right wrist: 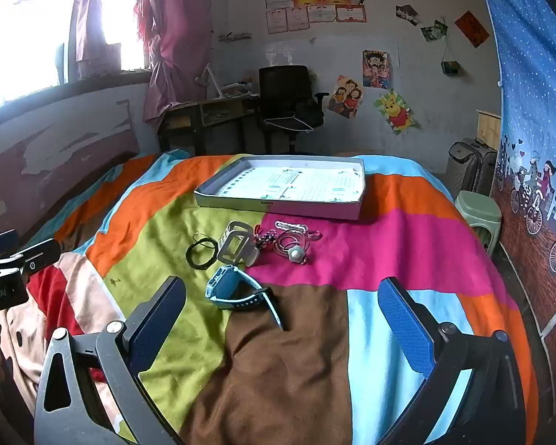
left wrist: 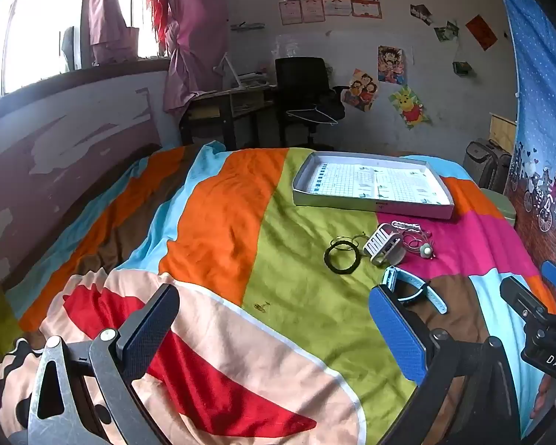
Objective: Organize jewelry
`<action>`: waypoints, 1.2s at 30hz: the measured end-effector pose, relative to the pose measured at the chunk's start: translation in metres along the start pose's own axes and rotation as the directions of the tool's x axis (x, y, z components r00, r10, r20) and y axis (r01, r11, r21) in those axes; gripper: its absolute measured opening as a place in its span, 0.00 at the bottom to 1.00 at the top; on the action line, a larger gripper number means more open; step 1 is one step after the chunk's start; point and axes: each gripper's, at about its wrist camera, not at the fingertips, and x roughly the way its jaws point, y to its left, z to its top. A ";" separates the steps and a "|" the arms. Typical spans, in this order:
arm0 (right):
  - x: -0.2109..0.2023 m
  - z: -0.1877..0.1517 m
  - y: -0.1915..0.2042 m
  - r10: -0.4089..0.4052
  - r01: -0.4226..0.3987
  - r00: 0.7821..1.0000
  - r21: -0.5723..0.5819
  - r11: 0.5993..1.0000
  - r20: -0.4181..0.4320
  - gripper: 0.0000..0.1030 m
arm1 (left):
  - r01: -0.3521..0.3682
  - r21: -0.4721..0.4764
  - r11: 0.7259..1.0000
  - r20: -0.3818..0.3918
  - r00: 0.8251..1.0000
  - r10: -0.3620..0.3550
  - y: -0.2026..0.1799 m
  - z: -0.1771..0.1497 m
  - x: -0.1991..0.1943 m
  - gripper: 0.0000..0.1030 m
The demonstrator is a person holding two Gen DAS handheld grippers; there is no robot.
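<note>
Hovering over the bed [right wrist: 389, 252], both tongs, left tongs [left wrist: 278, 330] and right tongs [right wrist: 281, 319], gape wide, empty. Jewelry pile [right wrist: 270, 241] sits mid-bed, just before the tray [right wrist: 278, 207]; blue watch [right wrist: 237, 291] nearest. Risk: thin loops snag in soft quilt or tangle, lifting together. Legible: "DAS", "Robot.AI" on the rigs.

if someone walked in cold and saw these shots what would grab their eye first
Most likely the loud colour-block blanket that covers the bed. On it a small cluster of jewelry lies loose: a blue watch nearest, a white watch and a black bracelet behind it, and pink bands to the right. Beyond them sits a shallow white box tray, while the left hand-held gripper and right hand-held gripper hover open with nothing between the fingers.
</note>
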 end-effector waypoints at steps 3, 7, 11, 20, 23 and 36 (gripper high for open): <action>0.000 0.000 0.000 0.000 0.000 1.000 0.000 1.000 0.001 0.99 | 0.001 -0.004 1.000 -0.002 1.000 -0.001 0.000 0.000 0.000 1.00; -0.001 0.000 0.000 0.002 -0.002 1.000 0.003 1.000 0.002 0.99 | 0.003 -0.006 1.000 -0.006 1.000 -0.003 -0.001 0.000 0.001 1.00; -0.001 0.000 0.000 0.000 0.000 1.000 0.002 1.000 0.004 0.99 | 0.007 -0.003 1.000 -0.002 1.000 -0.007 0.000 0.000 0.000 1.00; -0.002 0.000 -0.001 0.002 -0.002 1.000 0.005 1.000 0.007 0.99 | 0.008 -0.002 1.000 -0.004 1.000 -0.008 0.000 0.000 0.000 1.00; -0.003 0.000 -0.001 0.002 -0.002 1.000 0.006 1.000 0.008 0.99 | 0.009 -0.001 1.000 0.000 1.000 -0.009 0.001 -0.003 -0.001 1.00; -0.003 0.000 -0.001 0.004 -0.004 1.000 0.008 1.000 0.010 0.99 | 0.008 0.001 1.000 0.000 1.000 -0.008 -0.004 -0.001 -0.002 1.00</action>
